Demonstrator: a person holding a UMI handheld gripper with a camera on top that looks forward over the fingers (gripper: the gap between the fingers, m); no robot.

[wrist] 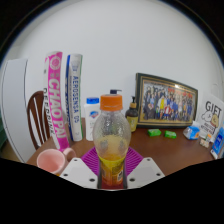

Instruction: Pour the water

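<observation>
A clear plastic bottle (111, 140) with an orange cap and orange-yellow liquid in its lower half stands upright between my fingers. My gripper (111, 170) is shut on the bottle, with the magenta pads (92, 159) pressing its lower body from both sides. A pink cup (51, 160) sits on the wooden table (170, 150) just left of the bottle, beside my left finger.
Behind the bottle, tall pink and white boxes (60, 95) lean against the wall next to a white jar (92, 115) with a blue lid. A framed photo (166, 100), green items (162, 132) and a gift box (212, 118) stand to the right. A wooden chair (35, 118) is left.
</observation>
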